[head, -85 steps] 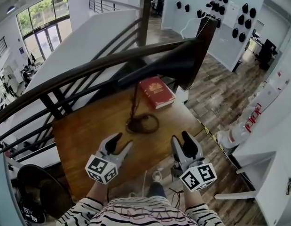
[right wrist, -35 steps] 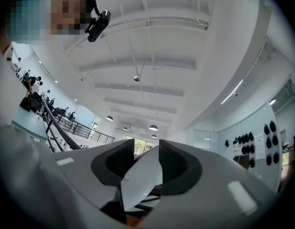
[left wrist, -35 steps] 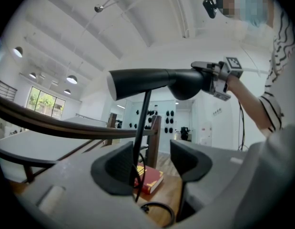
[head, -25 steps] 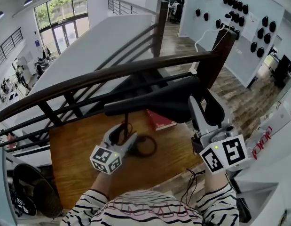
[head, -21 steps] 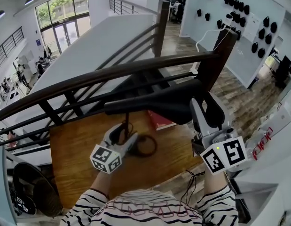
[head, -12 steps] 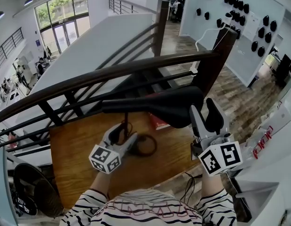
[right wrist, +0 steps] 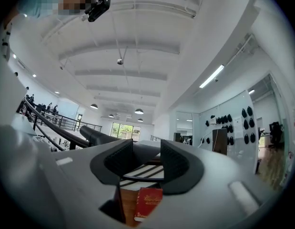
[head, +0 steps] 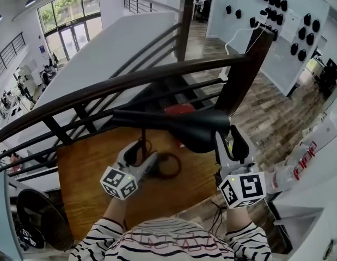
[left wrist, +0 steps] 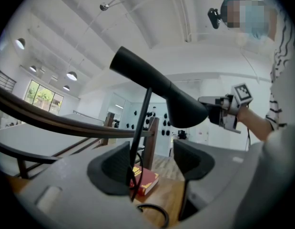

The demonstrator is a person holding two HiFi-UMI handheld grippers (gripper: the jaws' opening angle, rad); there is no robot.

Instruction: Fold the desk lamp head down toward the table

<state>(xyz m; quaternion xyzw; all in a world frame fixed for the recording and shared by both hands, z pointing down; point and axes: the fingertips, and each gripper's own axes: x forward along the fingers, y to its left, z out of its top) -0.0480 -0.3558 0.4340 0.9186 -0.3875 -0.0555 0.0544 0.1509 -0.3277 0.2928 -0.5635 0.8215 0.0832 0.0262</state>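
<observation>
The black desk lamp head (head: 179, 125) hangs over the wooden table (head: 86, 167), its wide end toward me on the right. Its thin stem (left wrist: 140, 128) rises from a ring base (head: 167, 166). My left gripper (head: 141, 152) stands round the stem low down. Its jaws are opening, and in the left gripper view (left wrist: 154, 163) the stem lies by the left pad, with a wide gap to the right one. My right gripper (head: 229, 136) is at the head's wide end, jaws closing with nothing between them (right wrist: 146, 163). The head (right wrist: 87, 136) passes left of it.
A red book (head: 179, 109) lies on the table's far side behind the lamp. A dark wooden railing (head: 103, 86) curves across just beyond the table, with its post (head: 241, 69) at the right. A black round object (head: 43, 222) stands at lower left. Cables hang off the near table edge (head: 217, 211).
My right gripper has come down, and the lamp head's wide end has sunk with it, so the red book now shows above the head. The left gripper has stayed at the stem.
</observation>
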